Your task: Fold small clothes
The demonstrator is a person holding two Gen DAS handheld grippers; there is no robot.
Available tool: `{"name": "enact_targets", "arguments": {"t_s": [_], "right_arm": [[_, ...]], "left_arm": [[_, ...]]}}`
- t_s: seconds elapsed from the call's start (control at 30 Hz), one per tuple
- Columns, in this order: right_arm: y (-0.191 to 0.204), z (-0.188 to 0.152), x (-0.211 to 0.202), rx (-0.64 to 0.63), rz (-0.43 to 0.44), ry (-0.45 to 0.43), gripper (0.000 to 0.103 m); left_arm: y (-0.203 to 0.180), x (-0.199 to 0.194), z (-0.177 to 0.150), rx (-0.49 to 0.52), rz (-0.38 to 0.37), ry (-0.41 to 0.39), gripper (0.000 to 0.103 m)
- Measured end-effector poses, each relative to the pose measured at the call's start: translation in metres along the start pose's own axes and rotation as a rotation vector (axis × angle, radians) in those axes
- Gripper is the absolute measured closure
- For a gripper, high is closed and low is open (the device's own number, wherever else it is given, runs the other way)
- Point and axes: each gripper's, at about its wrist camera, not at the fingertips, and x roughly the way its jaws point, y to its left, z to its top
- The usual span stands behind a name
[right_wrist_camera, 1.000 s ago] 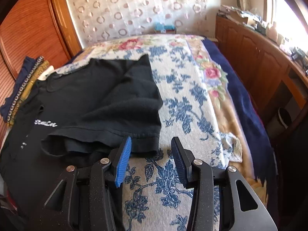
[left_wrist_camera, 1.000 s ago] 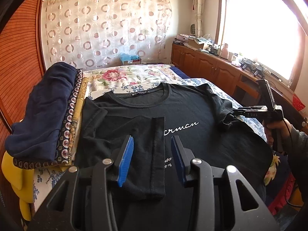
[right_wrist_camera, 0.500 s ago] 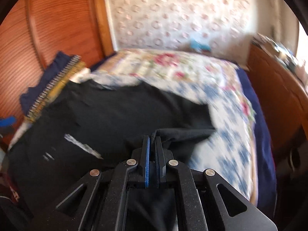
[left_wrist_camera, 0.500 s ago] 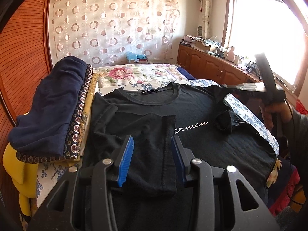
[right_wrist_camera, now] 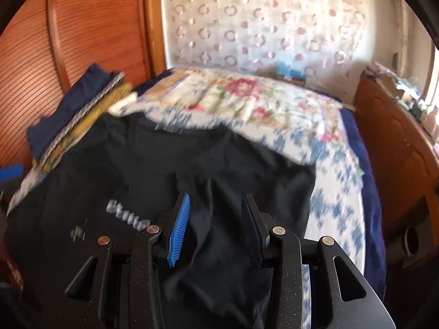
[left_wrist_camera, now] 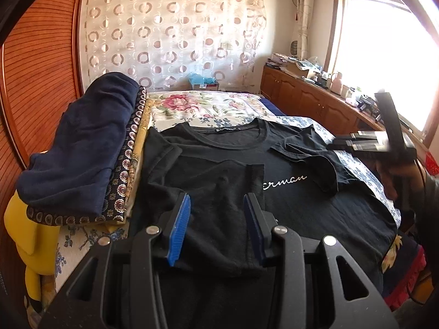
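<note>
— Black cotton T-shirt with white script lettering (left_wrist_camera: pixel 285 164) lies face up on the blue-and-white floral bedspread (left_wrist_camera: pixel 310 124), collar toward the curtain. What does the left wrist view tell you about the fold?

— One side panel is turned in over the chest, its edge running straight down just beside the lettering. The left gripper (left_wrist_camera: pixel 216 224) hangs above that panel with its blue-padded jaws spread wide, gripping nothing. The opposite short sleeve (left_wrist_camera: pixel 310 159) is flipped inward onto the chest, lying a bit rumpled. The right gripper shows at the frame's edge, blurred, beside that sleeve.

— And the stack of folded navy and patterned fabrics (left_wrist_camera: pixel 82 150)?

— It sits just beside the shirt's folded side, so the shirt should not be dragged that way.

— Now the right wrist view.

— Blurred, but readable: the right gripper (right_wrist_camera: pixel 216 222) has its jaws wide apart with black cloth beneath them, not pinched. The shirt covers the near bedspread; the lettering is off to the side.

— So how should this step be done?

— I judge the second side is being turned in. Pinch that side at the shoulder and hem, carry it across to mirror the first panel, and flatten the sleeve so no lump sits inside. The left gripper could press the first panel down meanwhile.
</note>
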Motion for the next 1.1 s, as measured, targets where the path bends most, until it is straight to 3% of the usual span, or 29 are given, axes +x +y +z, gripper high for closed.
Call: {"name": "enact_targets", "arguments": {"t_s": [0.33,0.47,0.57,0.63,0.73,0.77,0.87,1.1], "right_arm": [[0.029,-0.053,-0.001,0.053,0.065,0.028,0.065],[0.046,-0.054,0.009,-0.007,0.038,0.021,0.100],[0.050,-0.054,0.005,-0.016,0.059,-0.028,0.101],[0.050,-0.054,0.000,0.011,0.119,-0.033,0.101],[0.053,-0.058,-0.004,-0.006,0.140,-0.025,0.100],[0.053,-0.060,-0.003,-0.014,0.133,-0.018,0.095],[0.048,-0.061,0.003,-0.005,0.085,0.012,0.066],[0.019,-0.047,-0.006,0.010,0.003,-0.036,0.060]], "left_arm": [[0.003,0.001,-0.002,-0.010,0.005,0.006,0.064],[0.003,0.002,-0.003,-0.011,0.006,0.009,0.064],[0.003,0.002,-0.005,-0.009,0.009,0.007,0.064],[0.004,0.002,-0.007,-0.013,0.011,0.010,0.064],[0.007,0.005,-0.009,-0.014,0.014,0.015,0.064],[0.008,0.006,-0.009,-0.013,0.017,0.016,0.064],[0.010,0.010,-0.003,0.002,0.022,0.015,0.064],[0.018,0.042,0.031,0.085,0.053,0.071,0.064]]}}
